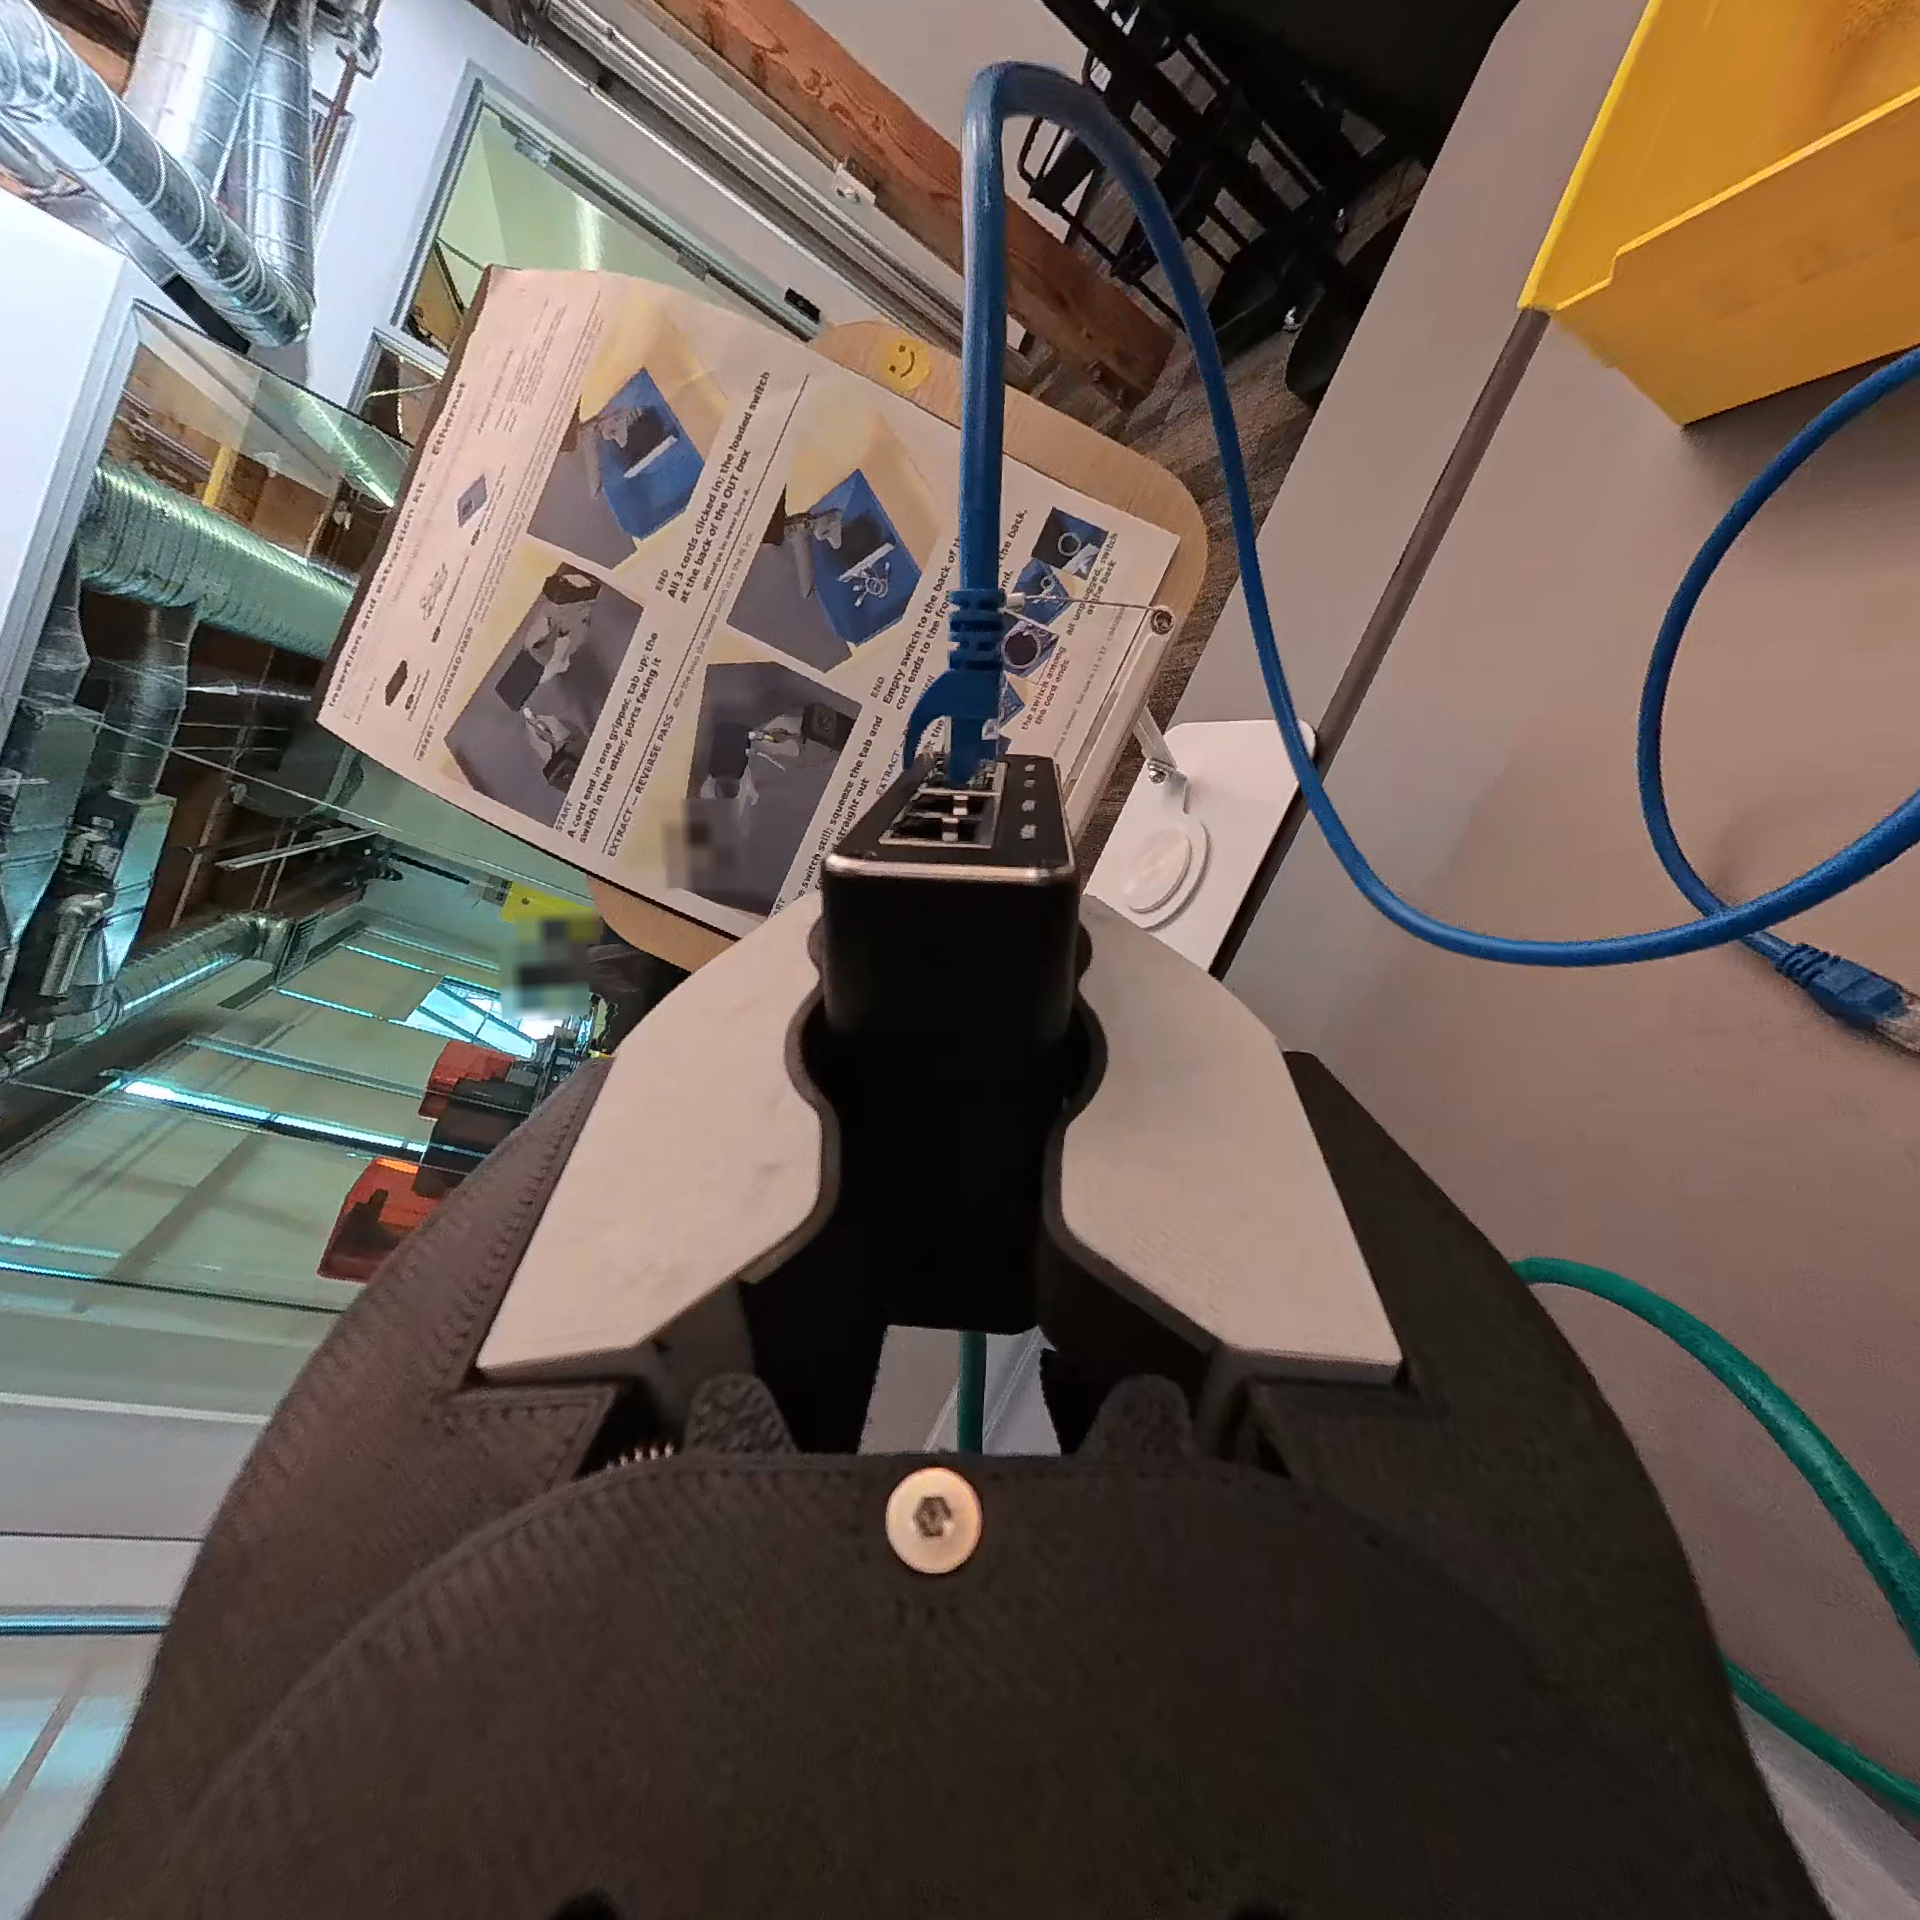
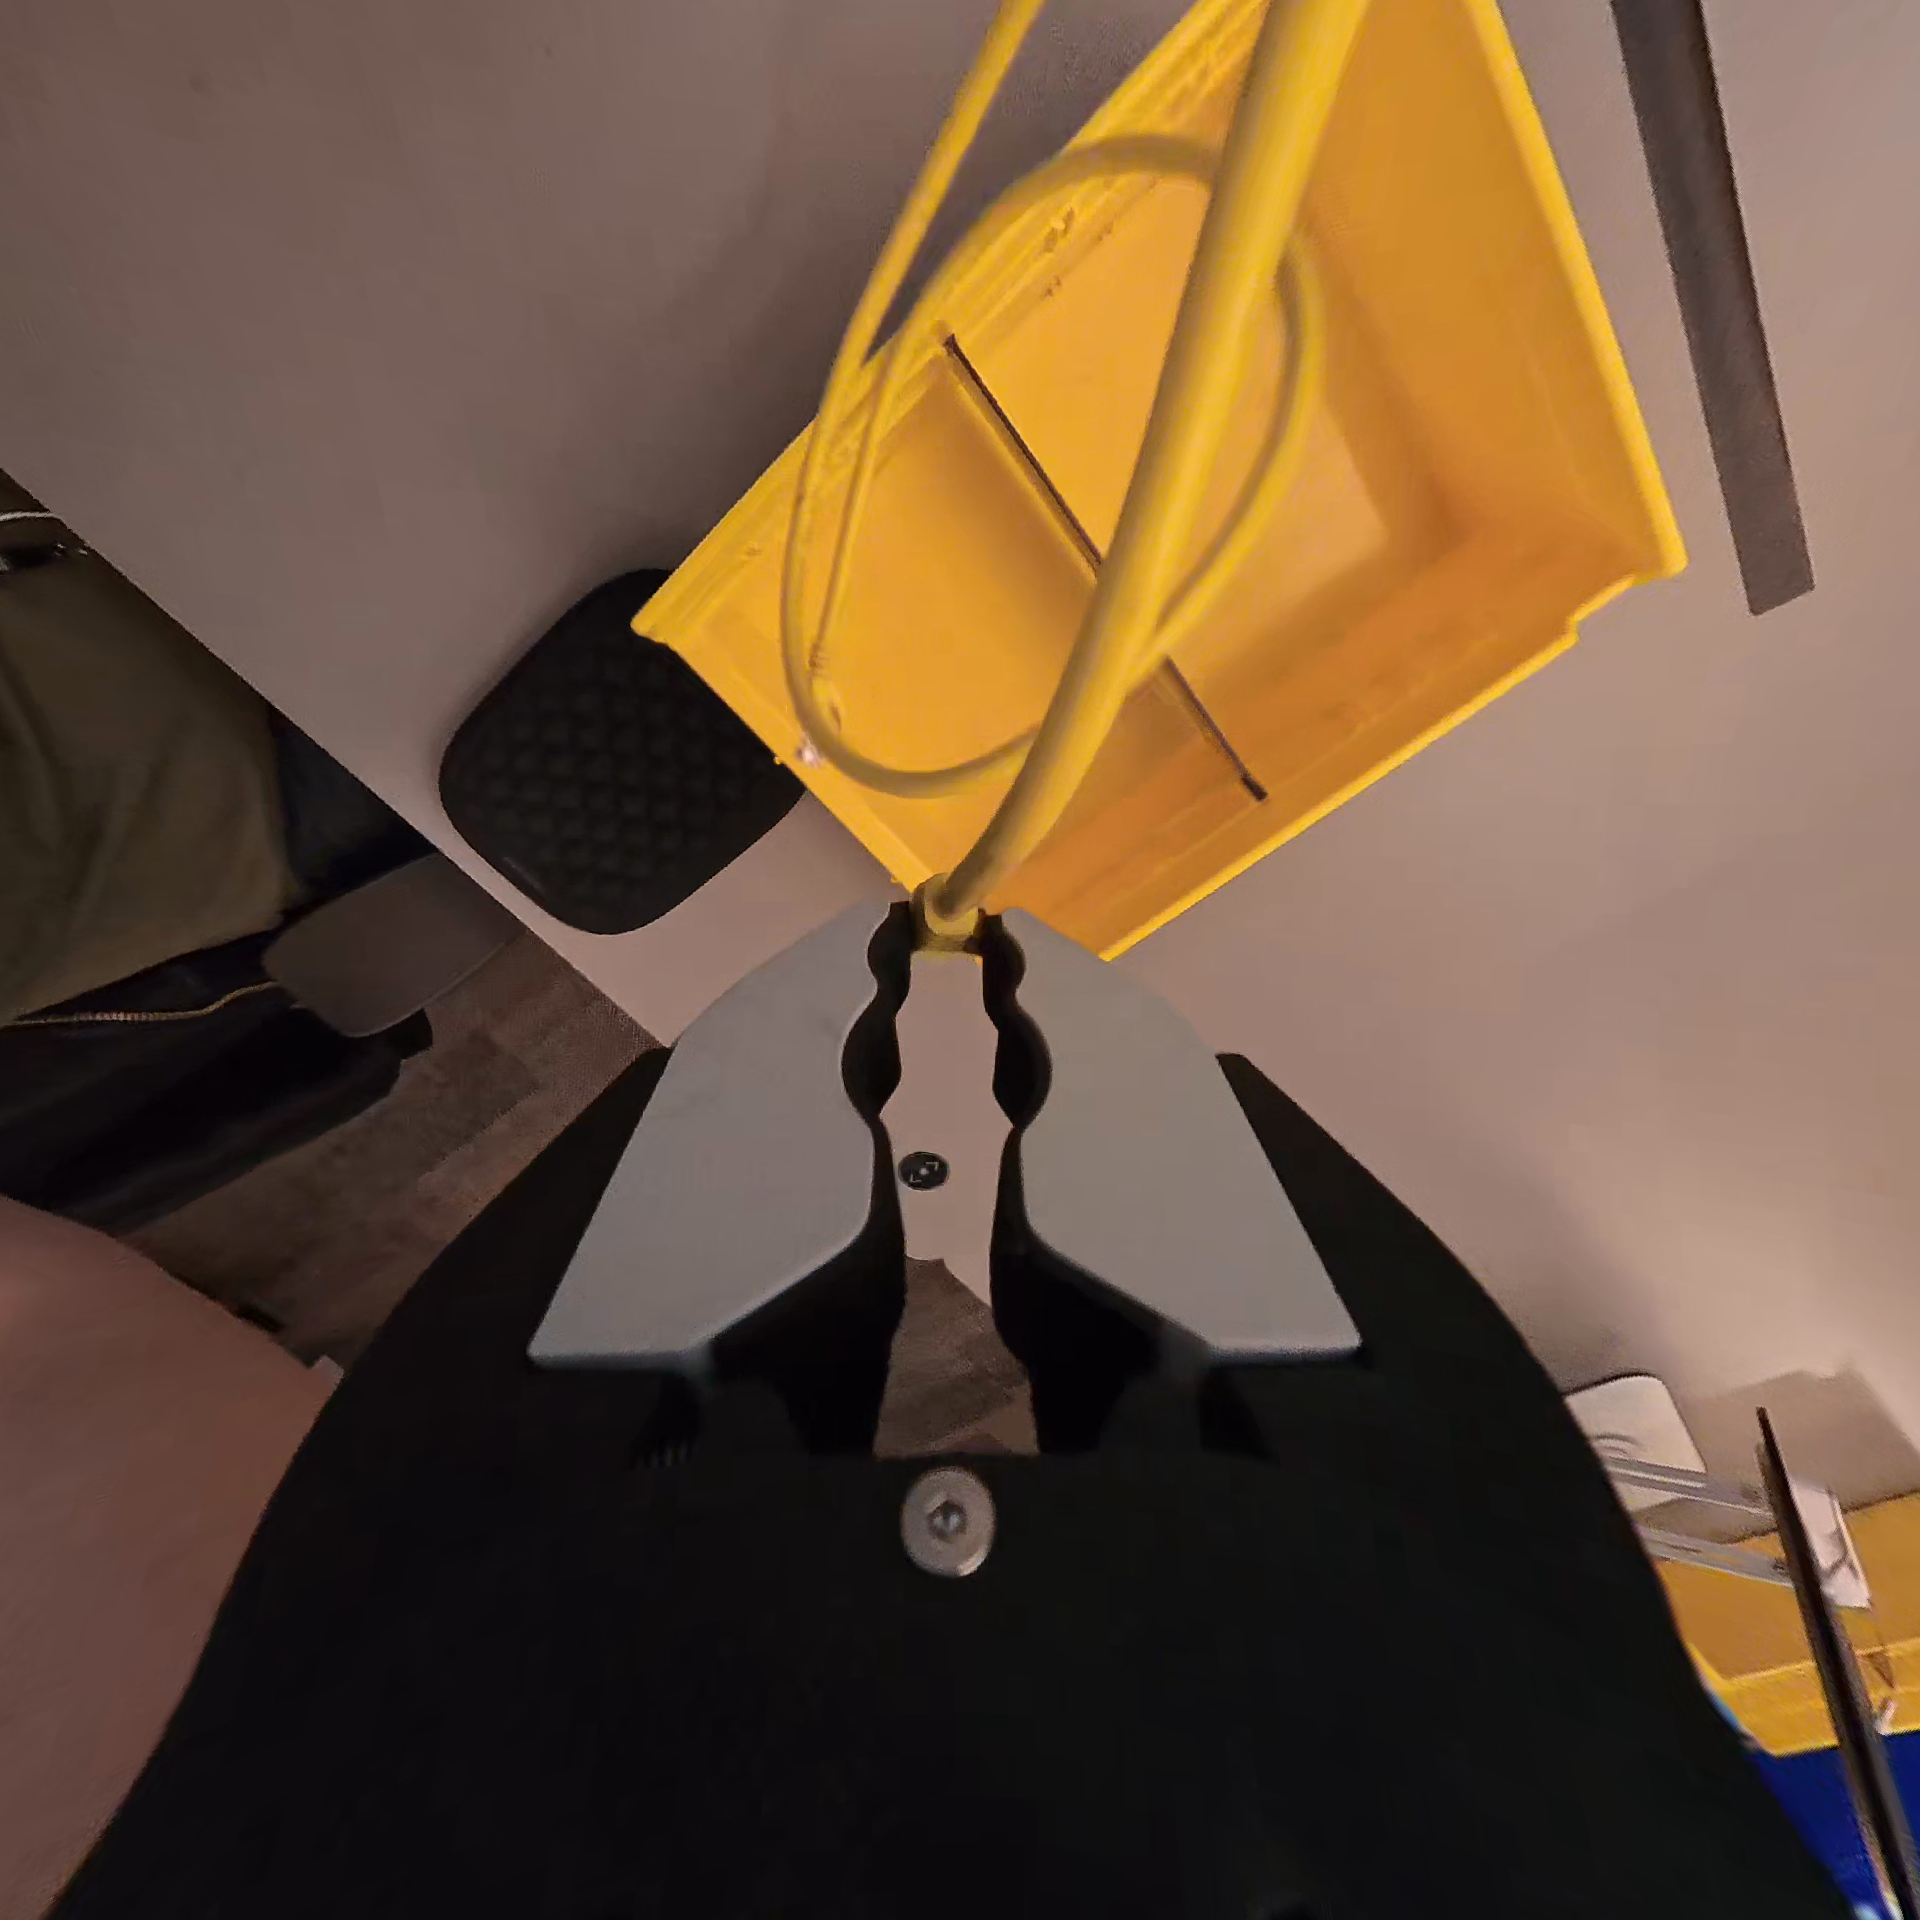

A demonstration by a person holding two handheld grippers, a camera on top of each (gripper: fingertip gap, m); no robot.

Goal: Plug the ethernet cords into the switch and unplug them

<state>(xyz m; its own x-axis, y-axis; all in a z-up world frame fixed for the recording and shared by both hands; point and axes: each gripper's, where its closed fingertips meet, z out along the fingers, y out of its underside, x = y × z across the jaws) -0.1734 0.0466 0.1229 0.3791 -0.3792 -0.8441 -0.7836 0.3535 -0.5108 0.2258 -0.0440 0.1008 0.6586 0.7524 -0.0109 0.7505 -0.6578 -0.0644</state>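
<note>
Up close, the left gripper [image 1: 948, 1023] clamps the black switch [image 1: 948, 1039] between its fingers, ports facing away. One end of a blue cord [image 1: 982, 436] sits in a far port; its other plug lies on the grey table [image 1: 1558, 1091] beside a green cord [image 1: 1787, 1455]. The right gripper [image 2: 945, 940] pinches a yellow cord [image 2: 1174, 499] by its plug, over a yellow bin [image 2: 1507, 416]. Beyond stands an instruction sheet [image 1: 665, 582].
</note>
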